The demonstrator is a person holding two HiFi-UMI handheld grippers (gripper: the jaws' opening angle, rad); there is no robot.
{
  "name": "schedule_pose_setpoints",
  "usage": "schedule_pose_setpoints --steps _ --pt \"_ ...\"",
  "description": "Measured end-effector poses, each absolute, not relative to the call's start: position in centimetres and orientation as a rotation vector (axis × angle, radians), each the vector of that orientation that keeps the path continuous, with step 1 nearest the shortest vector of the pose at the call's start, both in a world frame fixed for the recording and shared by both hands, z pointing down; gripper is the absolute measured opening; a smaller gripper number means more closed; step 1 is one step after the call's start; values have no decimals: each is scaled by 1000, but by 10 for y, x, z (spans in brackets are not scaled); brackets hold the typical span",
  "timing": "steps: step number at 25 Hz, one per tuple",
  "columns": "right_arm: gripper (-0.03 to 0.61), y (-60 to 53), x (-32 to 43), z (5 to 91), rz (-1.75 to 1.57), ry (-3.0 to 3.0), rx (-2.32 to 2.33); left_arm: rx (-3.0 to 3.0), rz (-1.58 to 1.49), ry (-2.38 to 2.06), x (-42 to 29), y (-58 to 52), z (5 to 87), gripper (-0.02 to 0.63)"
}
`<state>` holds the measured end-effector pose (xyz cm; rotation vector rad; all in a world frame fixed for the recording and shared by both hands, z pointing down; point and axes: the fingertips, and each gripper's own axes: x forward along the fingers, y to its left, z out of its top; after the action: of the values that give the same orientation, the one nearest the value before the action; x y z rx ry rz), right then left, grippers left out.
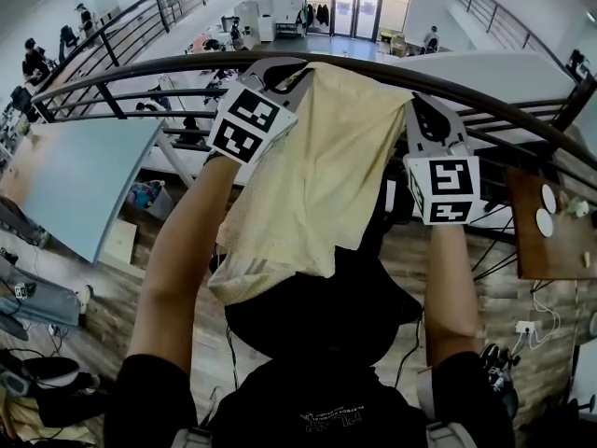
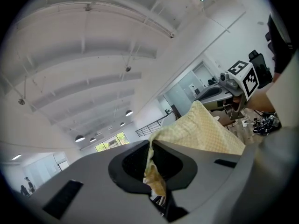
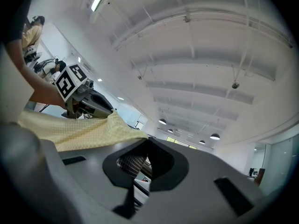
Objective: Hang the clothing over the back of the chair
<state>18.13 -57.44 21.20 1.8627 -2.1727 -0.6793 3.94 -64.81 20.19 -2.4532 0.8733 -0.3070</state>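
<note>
Now, left tool (image 1: 275, 73): clenched on clothing (image 1: 317, 185) corner
right tool (image 1: 427, 115): clenched on the other corner
clothing: hanging, upper centre of frame
risk: thin corner pinch may slip, dropping one side

In the head view both arms stretch forward, elbows nearly straight. The left arm (image 1: 177, 259) runs from 7 o'clock toward 11 o'clock, and the right arm (image 1: 450, 287) runs from 5 o'clock toward 1 o'clock. The left gripper (image 1: 278, 71) and right gripper (image 1: 424, 110) point toward 12 o'clock, about level, with their marker cubes facing the camera. Each gripper's jaws are pinched together on an edge of the clothing (image 1: 317, 175).
</note>
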Motion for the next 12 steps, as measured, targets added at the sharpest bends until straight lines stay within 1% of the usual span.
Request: schedule_pose_setpoints --steps 6,12 --pt "21 -572 182 207 -693 -2165 1863 -2418 -281 861 46 -645 188 31" --pt "21 -561 180 220 -661 -2162 1859 -2456 -289 859 37 -634 212 31"
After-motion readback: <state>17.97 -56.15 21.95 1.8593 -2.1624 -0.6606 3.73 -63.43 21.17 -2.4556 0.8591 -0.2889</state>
